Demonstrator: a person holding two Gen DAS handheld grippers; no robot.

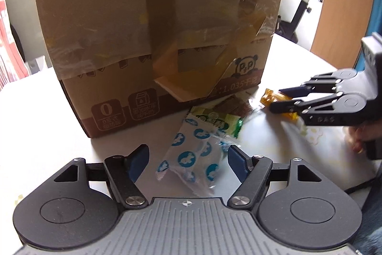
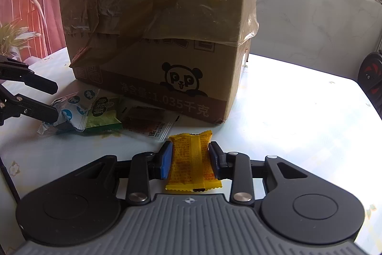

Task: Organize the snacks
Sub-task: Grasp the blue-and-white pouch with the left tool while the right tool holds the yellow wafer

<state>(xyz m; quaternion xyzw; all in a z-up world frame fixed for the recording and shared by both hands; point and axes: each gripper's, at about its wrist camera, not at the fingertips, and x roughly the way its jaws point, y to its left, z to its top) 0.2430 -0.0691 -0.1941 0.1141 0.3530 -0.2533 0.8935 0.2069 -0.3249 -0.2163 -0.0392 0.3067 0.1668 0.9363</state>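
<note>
Right claw [image 2: 190, 160]: nearly shut, pads pinching a yellow snack packet [image 2: 191, 159] by its long sides, low over the desk [image 2: 298, 111].

Left claw [image 1: 187, 163]: jaws wide, straddling a clear blue-dotted packet [image 1: 191, 159]; pads not touching it.

Just beyond: green packet [image 1: 214, 122], overlapping the dotted one; brown packet [image 1: 235, 105] beside it, against the foot of the taped cardboard box [image 1: 143, 28].

Judgement: before closing, centre the left pads on the dotted wrapper's body, clear of the green one, so only one lifts. Crinkly film may slip; squeeze the filled part.
</note>
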